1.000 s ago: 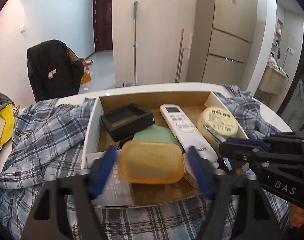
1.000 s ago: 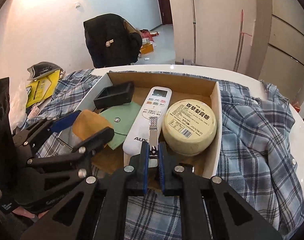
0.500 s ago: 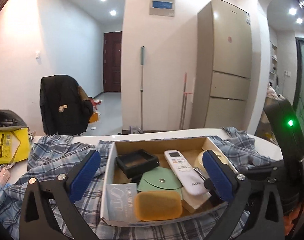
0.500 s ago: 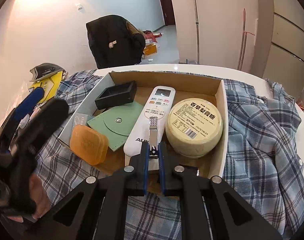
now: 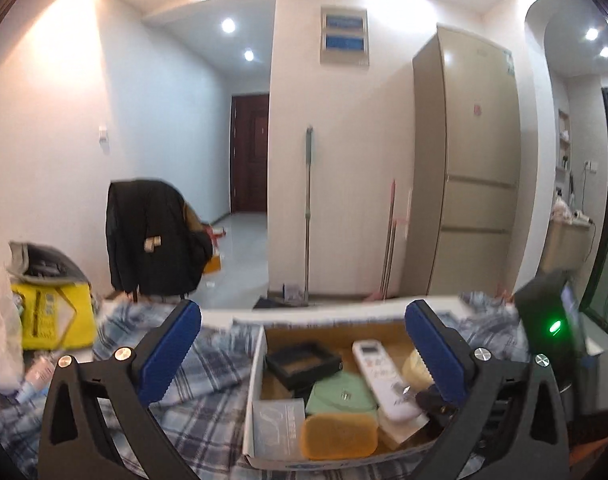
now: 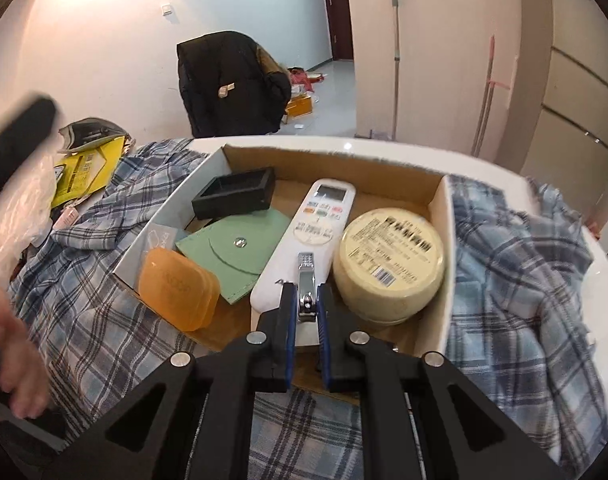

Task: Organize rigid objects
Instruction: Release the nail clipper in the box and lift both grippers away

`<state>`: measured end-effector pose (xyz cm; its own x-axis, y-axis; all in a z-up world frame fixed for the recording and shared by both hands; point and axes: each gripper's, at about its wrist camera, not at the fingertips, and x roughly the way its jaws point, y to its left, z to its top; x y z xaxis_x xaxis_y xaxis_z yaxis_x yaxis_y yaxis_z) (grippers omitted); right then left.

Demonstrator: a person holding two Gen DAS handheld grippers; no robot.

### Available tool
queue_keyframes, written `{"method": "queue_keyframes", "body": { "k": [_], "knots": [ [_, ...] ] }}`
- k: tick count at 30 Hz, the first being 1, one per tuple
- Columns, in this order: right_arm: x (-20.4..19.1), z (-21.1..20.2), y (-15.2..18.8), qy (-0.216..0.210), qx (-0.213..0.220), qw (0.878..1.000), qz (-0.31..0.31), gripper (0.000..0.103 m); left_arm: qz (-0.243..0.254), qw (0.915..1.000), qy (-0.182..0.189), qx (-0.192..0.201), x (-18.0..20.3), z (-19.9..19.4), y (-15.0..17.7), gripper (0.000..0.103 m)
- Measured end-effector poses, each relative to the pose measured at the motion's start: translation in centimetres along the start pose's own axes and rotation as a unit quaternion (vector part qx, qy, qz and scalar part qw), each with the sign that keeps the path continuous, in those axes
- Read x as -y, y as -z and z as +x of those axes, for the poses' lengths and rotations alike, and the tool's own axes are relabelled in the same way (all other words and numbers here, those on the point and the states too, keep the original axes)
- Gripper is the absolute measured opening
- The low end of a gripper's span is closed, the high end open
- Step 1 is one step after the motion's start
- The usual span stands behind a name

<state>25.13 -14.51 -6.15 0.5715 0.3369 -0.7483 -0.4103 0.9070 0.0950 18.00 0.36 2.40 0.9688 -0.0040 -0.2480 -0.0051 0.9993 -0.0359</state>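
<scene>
A cardboard box (image 6: 437,236) on plaid cloth holds an orange case (image 6: 176,290), a green pouch (image 6: 240,248), a black tray (image 6: 236,194), a white remote (image 6: 315,232) and a round cream tin (image 6: 389,264). My right gripper (image 6: 305,304) is shut on a metal nail clipper (image 6: 307,284), held just above the remote's near end. My left gripper (image 5: 304,344) is open and empty, raised behind the box's (image 5: 254,392) near edge; the orange case (image 5: 337,436) lies in the box's front.
A yellow bag (image 5: 52,316) and plastic wrap lie at the left of the table. A chair with a black jacket (image 5: 152,240), a mop (image 5: 307,216) and a fridge (image 5: 471,168) stand beyond. Plaid cloth (image 6: 515,272) covers the table around the box.
My left gripper let go of the orange case in the box's front, opened wide, and drew back and up. My right gripper kept hold of the nail clipper, almost still.
</scene>
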Motion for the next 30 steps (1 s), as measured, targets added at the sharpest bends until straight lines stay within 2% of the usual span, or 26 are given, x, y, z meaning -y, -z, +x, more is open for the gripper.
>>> {"method": "queue_keyframes", "body": {
  "k": [5, 7, 10, 12, 15, 19, 22, 25, 26, 28, 30],
  "knots": [
    [-0.4, -4.2, -1.0, 0.021, 0.045, 0.999, -0.015, 0.011, -0.014, 0.9992, 0.006, 0.038, -0.4, -3.5, -2.9, 0.103],
    [-0.6, -6.6, -1.3, 0.035, 0.072, 0.997, -0.018, 0.011, -0.017, 0.9991, 0.013, 0.037, -0.4, -4.6, -3.9, 0.103],
    [-0.7, -10.0, -1.6, 0.031, 0.107, 0.994, -0.014, 0.011, -0.017, 0.9996, 0.006, 0.022, -0.3, -5.8, -5.1, 0.103],
    [-0.7, -12.7, -1.4, 0.033, 0.139, 0.99, -0.008, 0.011, -0.02, 0.9988, 0.028, 0.036, -0.1, -7.6, -5.6, 0.103],
    [-1.2, -16.4, -0.5, 0.049, 0.191, 0.98, -0.011, 0.011, 0.009, 0.9971, 0.026, 0.072, 0.9, -10.8, -6.0, 0.103],
    [-2.1, -20.2, 2.0, 0.083, 0.254, 0.963, -0.02, 0.011, 0.018, 0.9973, 0.018, 0.07, 1.7, -13.5, -5.9, 0.103],
    [-2.6, -21.7, 3.6, 0.087, 0.28, 0.956, -0.022, 0.011, 0.009, 0.995, 0.046, 0.088, 2.1, -15.7, -5.1, 0.103],
    [-2.3, -22.5, 4.8, 0.08, 0.298, 0.951, -0.009, 0.011, 0.038, 0.9913, 0.039, 0.12, 3.3, -17.8, -3.9, 0.103],
    [-2.2, -22.7, 5.3, 0.078, 0.301, 0.951, -0.006, 0.011, 0.045, 0.9892, 0.045, 0.132, 3.6, -18.4, -3.5, 0.103],
    [-2.1, -22.6, 6.0, 0.082, 0.311, 0.947, -0.005, 0.011, 0.036, 0.984, 0.088, 0.151, 3.3, -19.2, -2.2, 0.103],
    [-2.2, -22.2, 6.7, 0.09, 0.319, 0.943, -0.008, 0.012, 0.027, 0.9839, 0.084, 0.155, 3.1, -19.4, -1.4, 0.103]
  ]
}}
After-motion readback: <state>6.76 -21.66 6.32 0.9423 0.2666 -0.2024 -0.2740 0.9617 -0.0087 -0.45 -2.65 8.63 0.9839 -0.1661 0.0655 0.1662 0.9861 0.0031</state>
